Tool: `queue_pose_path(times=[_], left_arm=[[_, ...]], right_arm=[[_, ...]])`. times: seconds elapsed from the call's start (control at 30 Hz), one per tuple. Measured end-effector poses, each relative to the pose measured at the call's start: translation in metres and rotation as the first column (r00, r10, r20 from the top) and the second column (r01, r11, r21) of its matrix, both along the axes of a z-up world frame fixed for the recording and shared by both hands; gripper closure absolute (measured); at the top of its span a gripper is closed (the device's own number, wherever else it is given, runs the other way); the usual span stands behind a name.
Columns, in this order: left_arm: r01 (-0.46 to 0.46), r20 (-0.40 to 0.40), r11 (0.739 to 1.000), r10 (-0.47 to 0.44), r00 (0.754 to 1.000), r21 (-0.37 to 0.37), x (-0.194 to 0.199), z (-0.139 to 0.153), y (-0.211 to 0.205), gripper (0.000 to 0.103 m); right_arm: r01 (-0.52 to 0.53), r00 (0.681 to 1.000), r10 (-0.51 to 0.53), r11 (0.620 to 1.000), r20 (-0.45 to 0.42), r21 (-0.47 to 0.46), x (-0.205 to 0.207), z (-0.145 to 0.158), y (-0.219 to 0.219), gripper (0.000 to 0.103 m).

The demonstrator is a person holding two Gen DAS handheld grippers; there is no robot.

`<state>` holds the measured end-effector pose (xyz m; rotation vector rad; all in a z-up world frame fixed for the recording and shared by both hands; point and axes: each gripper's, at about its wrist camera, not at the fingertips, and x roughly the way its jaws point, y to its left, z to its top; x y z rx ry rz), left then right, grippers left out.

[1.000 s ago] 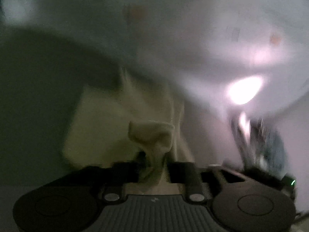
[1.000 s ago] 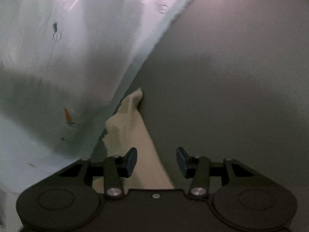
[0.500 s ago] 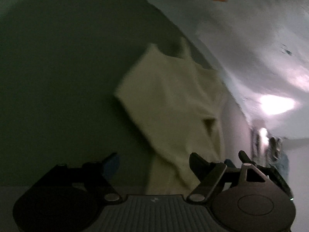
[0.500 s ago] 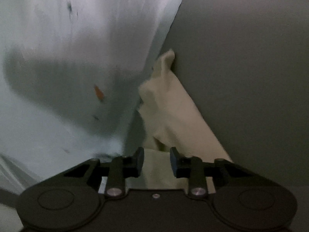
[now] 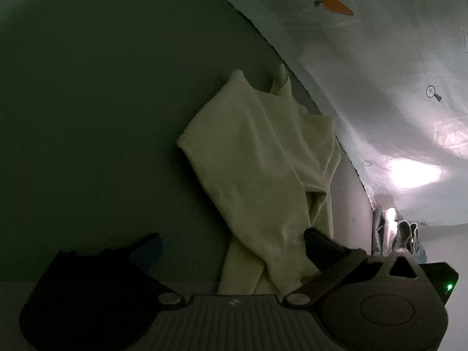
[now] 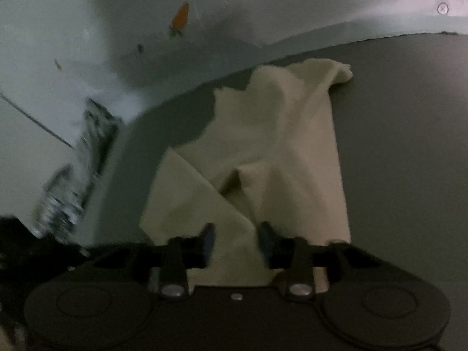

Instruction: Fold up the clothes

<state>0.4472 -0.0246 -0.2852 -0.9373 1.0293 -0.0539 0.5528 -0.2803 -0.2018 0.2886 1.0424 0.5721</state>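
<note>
Jaws on the left gripper (image 5: 231, 244) stand spread wide, holding nothing, with the near end of the cream garment (image 5: 263, 172) lying between and under them. Jaws on the right gripper (image 6: 235, 238) are also parted, though less widely, and cloth (image 6: 263, 158) fills the gap between them; whether the pads touch it I cannot tell through the blur.

That garment lies rumpled on the dark grey-green bench (image 5: 87, 102), one layer thrown diagonally over another, its far end running up beside the pale sheet (image 5: 380, 73).

My judgement: the fold is loose and uneven, so the step in hand is a fresh grip. Each gripper would do well to take one near corner or hem, catching a single edge and not the bunched ridge in the middle, then draw the cloth flat before doubling it over.

Only the left view shows the carrot print (image 5: 333, 3) sharply and a heap of other clothes (image 5: 395, 231) at the bench's far right. Only the right view shows the broad overlapping flap at the garment's near left.
</note>
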Motion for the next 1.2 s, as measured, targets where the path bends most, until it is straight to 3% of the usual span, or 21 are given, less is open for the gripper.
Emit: queue_pose_path(times=[0.13,0.33,0.53,0.8,1.2], left_arm=[[-0.02,-0.025,1.0,0.021,0.999,0.02,-0.009,0.006,-0.005,0.0],[0.072,0.038,0.994,-0.076,0.996,0.086,-0.045,0.03,-0.035,0.0],[0.158,0.016,0.979,-0.161,0.987,0.129,-0.087,0.03,-0.061,0.0],[0.195,0.0,0.969,-0.198,0.98,0.154,-0.122,0.028,-0.082,0.0],[0.25,-0.036,0.925,-0.251,0.967,0.287,-0.153,0.037,-0.099,0.0]], right_arm=[[0.049,0.998,-0.045,0.994,-0.039,0.097,-0.018,0.007,-0.009,0.099],[0.183,0.981,-0.152,0.936,-0.122,0.301,-0.071,0.019,-0.032,0.099],[0.278,0.956,-0.235,0.916,-0.174,0.29,-0.126,0.013,-0.059,0.099],[0.366,0.924,-0.304,0.879,-0.232,0.307,-0.181,0.006,-0.091,0.099],[0.416,0.899,-0.355,0.876,-0.256,0.244,-0.219,-0.007,-0.107,0.099]])
